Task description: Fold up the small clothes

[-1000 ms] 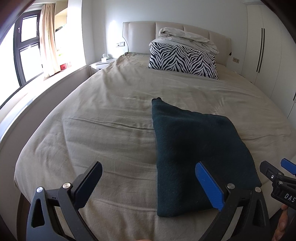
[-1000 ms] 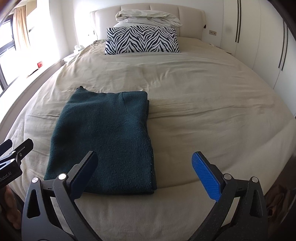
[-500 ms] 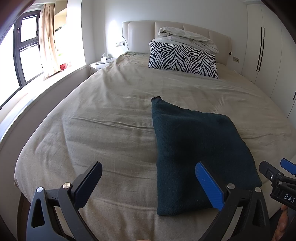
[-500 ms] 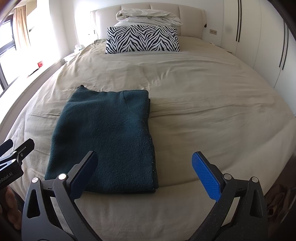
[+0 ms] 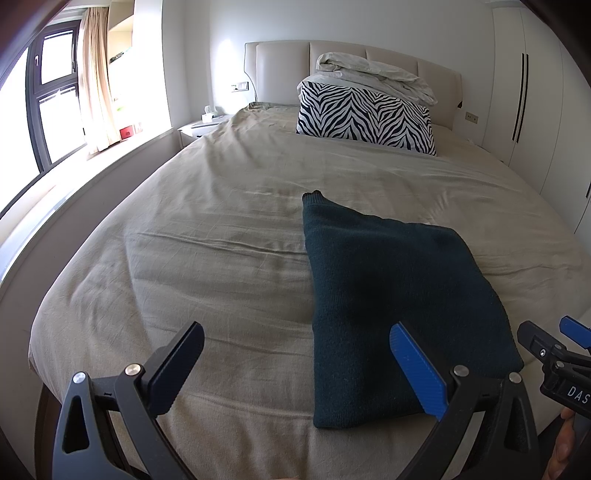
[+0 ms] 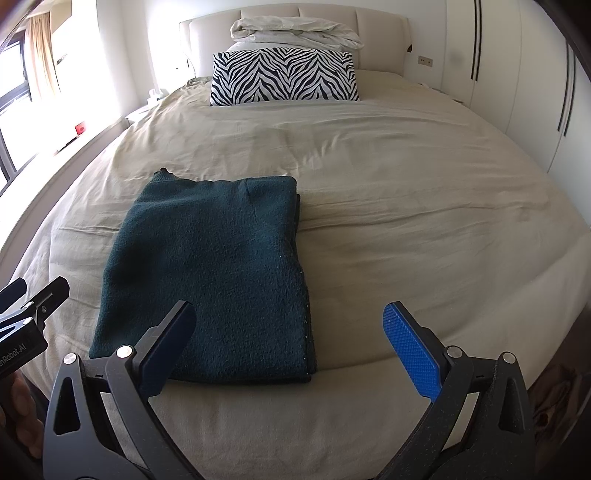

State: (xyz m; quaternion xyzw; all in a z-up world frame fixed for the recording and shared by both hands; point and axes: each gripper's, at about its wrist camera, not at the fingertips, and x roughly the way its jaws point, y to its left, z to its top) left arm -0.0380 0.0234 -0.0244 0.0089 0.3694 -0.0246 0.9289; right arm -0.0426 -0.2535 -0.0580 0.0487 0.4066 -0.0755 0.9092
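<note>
A dark teal knitted garment [image 5: 391,295] [image 6: 214,273] lies folded into a flat rectangle near the foot of the bed. My left gripper [image 5: 295,365] hovers open over the near bed edge, its right finger over the garment's near left part, nothing held. My right gripper [image 6: 288,347] is open too, above the garment's near right corner, empty. The right gripper's tip [image 5: 554,350] shows at the right edge of the left wrist view. The left gripper's tip [image 6: 29,306] shows at the left edge of the right wrist view.
The beige bedspread [image 5: 221,229] [image 6: 406,177] covers a wide bed. A zebra-print pillow [image 5: 365,116] [image 6: 284,75] and a bundled white duvet [image 6: 295,31] lie at the headboard. A window and ledge [image 5: 55,110] run along the left; white wardrobes [image 6: 517,66] on the right.
Almost nothing has changed. Both grippers stay open and the garment lies where it was; the views shifted only very slightly.
</note>
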